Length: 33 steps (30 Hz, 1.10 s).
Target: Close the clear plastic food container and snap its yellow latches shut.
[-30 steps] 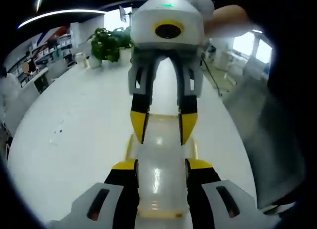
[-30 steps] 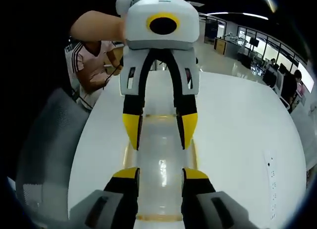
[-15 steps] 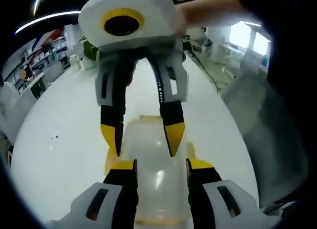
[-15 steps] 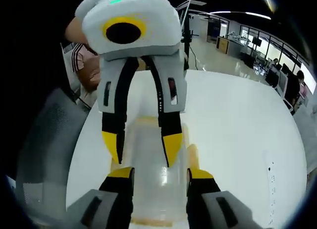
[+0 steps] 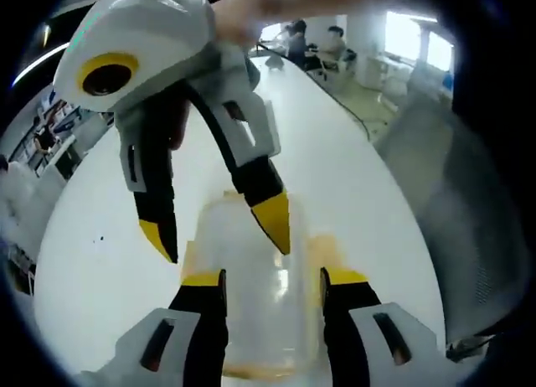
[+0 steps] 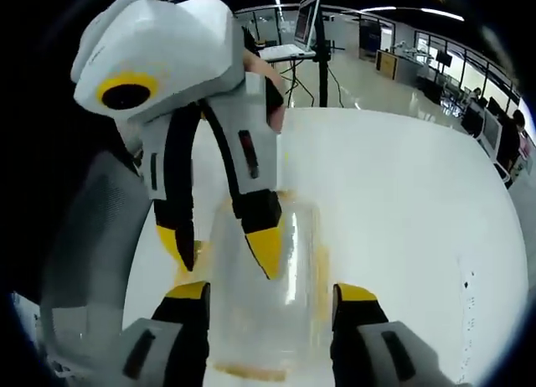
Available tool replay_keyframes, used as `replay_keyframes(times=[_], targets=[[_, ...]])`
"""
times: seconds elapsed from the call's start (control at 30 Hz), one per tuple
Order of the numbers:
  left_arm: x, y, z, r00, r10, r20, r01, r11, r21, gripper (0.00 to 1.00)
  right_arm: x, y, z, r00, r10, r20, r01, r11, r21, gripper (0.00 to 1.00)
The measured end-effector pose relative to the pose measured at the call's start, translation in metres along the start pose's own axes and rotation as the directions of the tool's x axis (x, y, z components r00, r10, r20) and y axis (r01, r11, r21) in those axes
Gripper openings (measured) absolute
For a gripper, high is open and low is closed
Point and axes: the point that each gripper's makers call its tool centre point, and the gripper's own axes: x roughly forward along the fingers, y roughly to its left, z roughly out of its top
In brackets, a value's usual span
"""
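The clear plastic container (image 5: 264, 307) lies on the white table (image 5: 368, 178), its yellow latches (image 5: 325, 249) showing along its sides. My left gripper (image 5: 272, 278) is open, its yellow-tipped jaws standing on either side of the container's near end. Opposite it, my right gripper (image 5: 216, 232) leans in from above, open, fingertips over the container's top. In the right gripper view the container (image 6: 268, 303) sits between the open jaws of my right gripper (image 6: 272, 292), with a yellow latch (image 6: 322, 270) beside it. My left gripper (image 6: 222, 246) reaches down onto the lid there. Whether any finger touches the plastic is unclear.
A grey mesh chair (image 5: 469, 236) stands close to the table's edge, also seen as a chair (image 6: 84, 261) in the right gripper view. A monitor on a stand (image 6: 306, 18) and desks with people lie beyond the table (image 6: 419, 203). A hand (image 5: 276, 2) holds the right gripper.
Both views have rolled and tipped. The opposite gripper in each has swung left and come closer, and the container looms larger between the jaws. The jaws stand slightly wider apart.
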Motion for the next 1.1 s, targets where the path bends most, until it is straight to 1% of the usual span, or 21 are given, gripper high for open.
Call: replay_keyframes(times=[0.03,0.07,0.1,0.23,0.27,0.33,0.37,0.4,0.5,0.53,0.57,0.67,0.7,0.73,0.8,0.83,0.9,1.0,1.03,1.07,1.1], targets=[[0.001,0.001,-0.007,0.998,0.02,-0.055,-0.017,0.998,0.065,0.47,0.002,0.002,0.0,1.0,0.024,-0.003,-0.024,0.999,0.024,0.62],[0.002,-0.001,-0.009,0.997,0.025,-0.067,-0.02,0.997,0.08,0.49,0.003,-0.001,0.0,1.0,0.019,-0.005,-0.018,1.0,0.017,0.63],[0.006,-0.006,-0.009,0.998,0.021,-0.064,-0.018,0.998,0.055,0.49,0.004,-0.002,-0.001,1.0,0.024,-0.017,-0.024,1.0,0.011,0.63],[0.008,-0.007,-0.007,0.996,0.07,-0.053,-0.067,0.995,0.069,0.51,0.011,-0.001,-0.006,0.997,0.049,-0.057,-0.049,0.999,0.002,0.62],[0.008,-0.002,-0.01,0.99,0.119,-0.07,-0.112,0.988,0.106,0.51,0.013,-0.001,-0.009,0.995,0.06,-0.079,-0.06,0.998,0.006,0.62],[0.008,0.001,-0.013,0.983,0.162,-0.087,-0.15,0.98,0.132,0.5,0.016,-0.002,-0.013,0.993,0.066,-0.1,-0.067,0.998,-0.011,0.61],[0.008,0.002,-0.013,0.979,0.187,-0.082,-0.173,0.972,0.157,0.48,0.017,-0.002,-0.015,0.991,0.065,-0.114,-0.067,0.998,-0.02,0.61],[0.009,0.0,-0.014,0.977,0.197,-0.079,-0.182,0.969,0.165,0.47,0.019,-0.001,-0.012,0.991,0.078,-0.104,-0.079,0.997,0.003,0.62],[0.009,0.0,-0.014,0.971,0.236,-0.048,-0.228,0.964,0.137,0.45,0.019,-0.003,-0.012,0.989,0.095,-0.115,-0.096,0.995,-0.002,0.62],[0.009,0.0,-0.014,0.969,0.241,-0.047,-0.233,0.963,0.138,0.45,0.02,-0.003,-0.012,0.988,0.103,-0.117,-0.104,0.995,-0.005,0.62],[0.01,0.0,-0.015,0.965,0.26,-0.042,-0.251,0.956,0.152,0.45,0.02,-0.003,-0.012,0.986,0.114,-0.123,-0.114,0.993,0.003,0.61],[0.012,0.001,-0.015,0.958,0.285,-0.044,-0.275,0.949,0.152,0.44,0.021,-0.002,-0.013,0.982,0.13,-0.137,-0.13,0.991,0.007,0.6],[0.012,0.001,-0.016,0.952,0.303,-0.052,-0.29,0.941,0.171,0.43,0.022,-0.002,-0.012,0.98,0.138,-0.144,-0.138,0.99,0.008,0.6],[0.012,0.0,-0.015,0.952,0.301,-0.053,-0.286,0.938,0.195,0.41,0.022,-0.002,-0.012,0.979,0.142,-0.15,-0.142,0.99,0.011,0.6],[0.013,0.001,-0.014,0.947,0.314,-0.068,-0.296,0.935,0.193,0.4,0.022,-0.001,-0.012,0.975,0.151,-0.165,-0.15,0.989,0.017,0.59],[0.014,0.0,-0.019,0.944,0.318,-0.093,-0.294,0.933,0.207,0.38,0.023,-0.002,-0.013,0.974,0.149,-0.17,-0.149,0.989,0.016,0.59],[0.015,0.003,-0.018,0.946,0.315,-0.083,-0.296,0.937,0.185,0.38,0.025,0.001,-0.013,0.97,0.16,-0.184,-0.159,0.987,0.021,0.58],[0.016,0.004,-0.018,0.944,0.318,-0.084,-0.297,0.935,0.194,0.38,0.026,0.0,-0.013,0.964,0.174,-0.199,-0.173,0.985,0.023,0.57],[0.018,0.003,-0.017,0.944,0.32,-0.078,-0.298,0.931,0.21,0.39,0.026,0.001,-0.013,0.962,0.183,-0.203,-0.183,0.983,0.019,0.58],[0.021,0.004,-0.016,0.94,0.332,-0.075,-0.305,0.92,0.245,0.4,0.027,0.001,-0.013,0.959,0.193,-0.209,-0.191,0.981,0.029,0.58],[0.021,0.004,-0.015,0.94,0.333,-0.08,-0.307,0.923,0.23,0.4,0.028,0.001,-0.013,0.958,0.198,-0.206,-0.195,0.98,0.035,0.58]])
